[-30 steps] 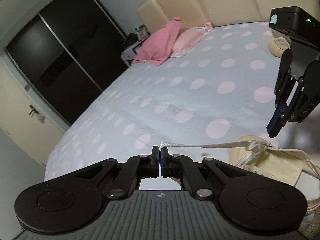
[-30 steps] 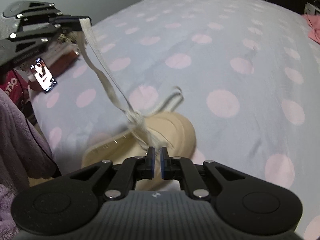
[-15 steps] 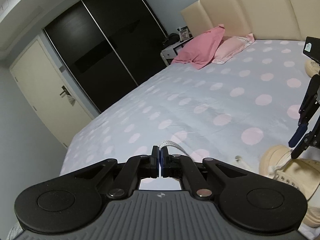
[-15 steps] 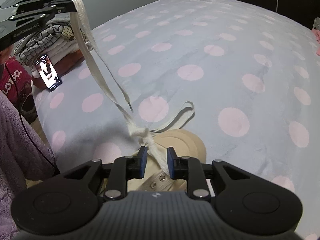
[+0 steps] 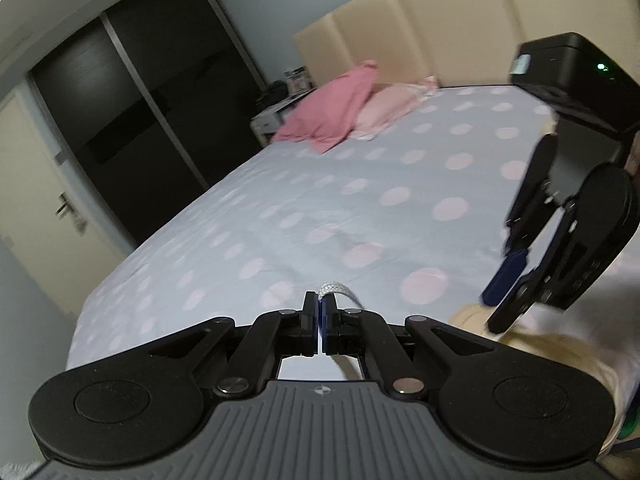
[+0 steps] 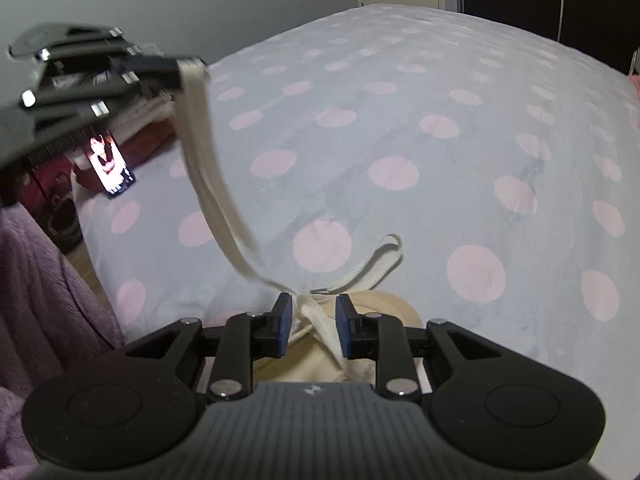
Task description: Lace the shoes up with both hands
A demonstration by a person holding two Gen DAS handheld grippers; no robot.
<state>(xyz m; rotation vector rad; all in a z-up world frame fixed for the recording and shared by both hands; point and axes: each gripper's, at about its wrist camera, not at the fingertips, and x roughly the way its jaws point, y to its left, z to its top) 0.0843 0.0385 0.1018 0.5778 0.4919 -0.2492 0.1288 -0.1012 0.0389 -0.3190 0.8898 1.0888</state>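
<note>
My left gripper [image 5: 321, 312] is clamped on the free end of the lace [image 6: 212, 184]; a short frayed-looking tip pokes out above the pads in the left wrist view. In the right wrist view that gripper sits at about 10 o'clock, and the lace runs from it down toward 5 o'clock, a long slack diagonal ending at the knot [image 6: 310, 306] over the shoe [image 6: 304, 360].

My right gripper [image 6: 309, 330] has its fingers apart, and the knot and a strand lie in the gap without either pad pressing on them. So nothing is held on that side. The shoe is directly under these fingers, toe pointing to about 12 o'clock, resting on the spotted bedspread [image 6: 460, 160].

A loose loop [image 6: 376, 258] lies on the spread at 1 o'clock from the knot, just beside the toe.

Judgement: the right hand is nearer the knot and loop; closing here would pinch the knot, not a single strand.

Surroundings: a phone [image 6: 112, 168] at 9 o'clock, purple blanket [image 6: 44, 292] lower left, pink pillows [image 5: 340, 108] far up the bed. None obstructs the lace.
</note>
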